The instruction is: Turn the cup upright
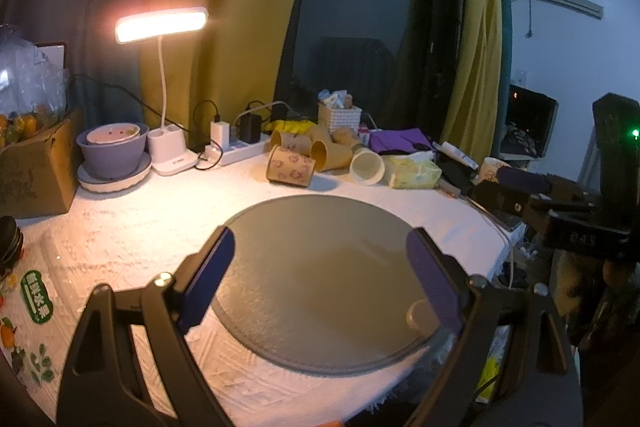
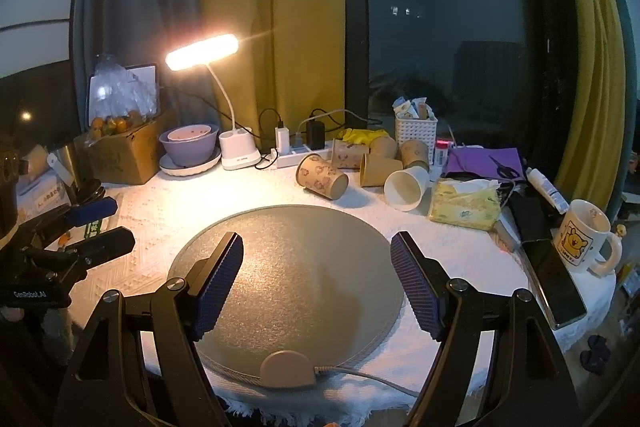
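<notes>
Several paper cups lie on their sides at the back of the table. A patterned brown cup (image 2: 322, 176) lies nearest the round grey mat (image 2: 288, 267); it also shows in the left wrist view (image 1: 290, 167). A white-lined cup (image 2: 406, 187) lies to its right, mouth toward me, also in the left wrist view (image 1: 367, 167). More brown cups (image 2: 378, 169) lie behind. My left gripper (image 1: 320, 275) is open and empty over the mat (image 1: 320, 267). My right gripper (image 2: 316, 275) is open and empty over the mat. The left gripper also shows at the right wrist view's left edge (image 2: 100, 223).
A lit desk lamp (image 2: 202, 53), a purple bowl (image 2: 188, 147), a power strip (image 2: 296, 151) and a cardboard box (image 2: 120, 155) stand at the back left. A tissue pack (image 2: 464, 205), a white basket (image 2: 416, 133), a phone (image 2: 556, 279) and a mug (image 2: 584, 237) sit at the right.
</notes>
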Available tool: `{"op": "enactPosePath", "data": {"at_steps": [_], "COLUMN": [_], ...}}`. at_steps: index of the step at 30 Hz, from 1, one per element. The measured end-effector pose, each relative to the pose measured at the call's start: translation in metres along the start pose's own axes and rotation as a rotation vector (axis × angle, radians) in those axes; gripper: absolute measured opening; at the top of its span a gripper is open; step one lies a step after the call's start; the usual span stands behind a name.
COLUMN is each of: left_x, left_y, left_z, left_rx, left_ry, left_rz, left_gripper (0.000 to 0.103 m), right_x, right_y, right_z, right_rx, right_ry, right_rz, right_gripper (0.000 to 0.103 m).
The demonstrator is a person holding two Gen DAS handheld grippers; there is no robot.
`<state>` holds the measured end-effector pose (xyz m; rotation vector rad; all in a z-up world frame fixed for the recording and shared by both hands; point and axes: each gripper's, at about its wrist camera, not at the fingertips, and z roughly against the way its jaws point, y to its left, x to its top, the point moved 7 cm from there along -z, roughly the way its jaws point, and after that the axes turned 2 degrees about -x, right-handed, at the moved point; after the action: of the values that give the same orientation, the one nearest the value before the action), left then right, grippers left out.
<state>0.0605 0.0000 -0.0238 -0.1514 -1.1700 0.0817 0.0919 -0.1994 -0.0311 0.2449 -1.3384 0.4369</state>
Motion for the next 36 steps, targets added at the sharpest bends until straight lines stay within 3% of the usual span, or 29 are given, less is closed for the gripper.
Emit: {"op": "enactPosePath", "data": {"at_steps": [36], "left_x": [0.0036], "left_y": [0.0017], "left_z": [-0.0011], "left_rx": [0.006], "left_ry": [-0.002], "left_rz": [-0.001], "left_gripper": [0.089], "right_x": [0.0005], "right_y": [-0.0058], "right_z": [0.0031], "right_rx": [-0.013], "right_ry": [-0.003], "right_rz": [-0.008], "right_gripper": [0.079]}}
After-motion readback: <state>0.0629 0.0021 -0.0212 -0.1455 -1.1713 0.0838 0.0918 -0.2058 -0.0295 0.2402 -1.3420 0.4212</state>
